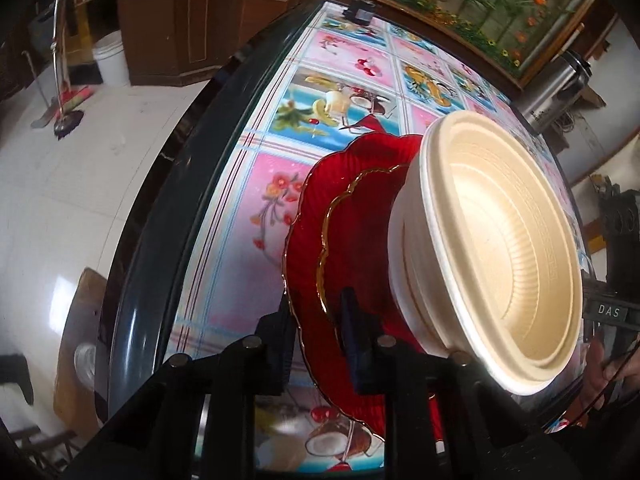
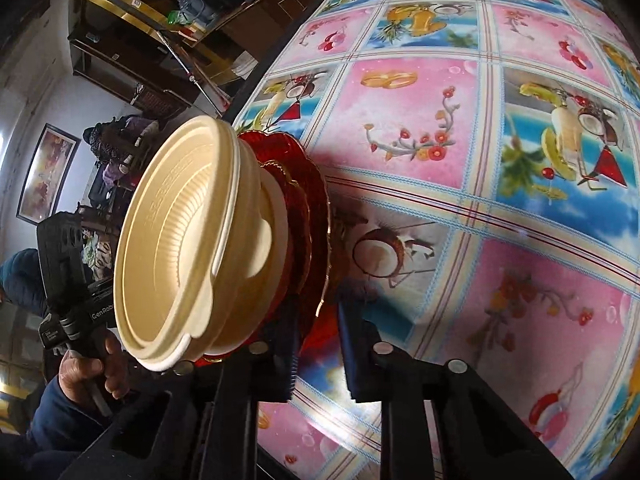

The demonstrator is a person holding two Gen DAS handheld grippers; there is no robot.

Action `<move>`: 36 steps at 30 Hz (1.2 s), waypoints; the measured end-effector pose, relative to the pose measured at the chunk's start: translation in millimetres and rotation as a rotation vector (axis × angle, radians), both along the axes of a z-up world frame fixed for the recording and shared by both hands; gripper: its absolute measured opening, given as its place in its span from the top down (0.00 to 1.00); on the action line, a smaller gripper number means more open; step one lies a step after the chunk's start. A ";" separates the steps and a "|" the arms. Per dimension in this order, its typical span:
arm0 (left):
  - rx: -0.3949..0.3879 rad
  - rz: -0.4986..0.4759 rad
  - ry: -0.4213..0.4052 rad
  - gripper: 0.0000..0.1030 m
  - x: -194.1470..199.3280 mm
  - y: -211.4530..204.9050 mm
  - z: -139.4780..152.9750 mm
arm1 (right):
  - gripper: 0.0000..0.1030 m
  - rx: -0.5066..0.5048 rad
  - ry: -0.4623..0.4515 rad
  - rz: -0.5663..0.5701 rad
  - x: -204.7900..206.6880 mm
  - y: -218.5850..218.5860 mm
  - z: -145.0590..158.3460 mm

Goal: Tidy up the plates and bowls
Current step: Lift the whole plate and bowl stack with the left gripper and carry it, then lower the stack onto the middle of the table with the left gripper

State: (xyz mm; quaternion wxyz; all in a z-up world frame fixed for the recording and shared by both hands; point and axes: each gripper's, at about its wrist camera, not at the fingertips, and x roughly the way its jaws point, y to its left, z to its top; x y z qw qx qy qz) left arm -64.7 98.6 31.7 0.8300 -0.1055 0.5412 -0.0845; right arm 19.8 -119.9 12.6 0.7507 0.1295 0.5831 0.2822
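A stack of red scalloped plates with gold rims (image 1: pixel 352 240) (image 2: pixel 316 208) sits over the patterned tablecloth, with nested cream bowls (image 1: pixel 500 248) (image 2: pixel 180 240) on top. My left gripper (image 1: pixel 318 332) is shut on the near rim of the lower red plate, one finger above it and one below. On the opposite side, my right gripper (image 2: pixel 318 340) is shut on that plate's rim in the same way. Each view shows the other gripper's black body past the bowls (image 1: pixel 608 312) (image 2: pixel 64 280), held by a hand (image 2: pixel 92 372). I cannot tell whether the stack rests on the table.
The table's dark glass edge (image 1: pixel 160 240) curves close on the left of the stack. A small dark device (image 1: pixel 360 10) stands at the table's far edge. Beyond are a steel flask (image 1: pixel 556 84), a white bucket (image 1: pixel 110 62), a broom (image 1: pixel 64 112) and wooden cabinets (image 1: pixel 200 28).
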 end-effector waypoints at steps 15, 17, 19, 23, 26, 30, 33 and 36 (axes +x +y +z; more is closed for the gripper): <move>0.007 -0.135 -0.018 0.80 26.8 -77.1 9.9 | 0.85 -0.056 -0.052 -0.092 -5.4 -51.5 9.5; 0.000 -0.164 -0.016 0.80 33.6 -97.7 10.2 | 0.85 -0.066 -0.058 -0.131 -7.9 -73.3 12.3; 0.008 -0.196 -0.017 0.80 39.1 -121.8 10.7 | 0.85 -0.066 -0.055 -0.181 -8.5 -98.8 14.6; -0.004 -0.259 -0.009 0.79 48.4 -173.2 9.0 | 0.85 -0.089 -0.070 -0.261 -12.0 -145.6 23.7; -0.010 -0.290 -0.004 0.79 50.7 -205.9 5.4 | 0.85 -0.098 -0.072 -0.313 -16.8 -179.3 27.3; -0.006 -0.296 -0.002 0.79 52.3 -234.5 -0.8 | 0.85 -0.105 -0.055 -0.365 -21.5 -215.5 22.3; 0.001 -0.276 -0.023 0.79 50.3 -243.7 -0.4 | 0.84 -0.111 -0.058 -0.376 -22.4 -232.5 19.9; 0.007 -0.237 -0.046 0.70 44.0 -244.8 4.5 | 0.83 -0.111 -0.062 -0.382 -27.1 -243.5 20.1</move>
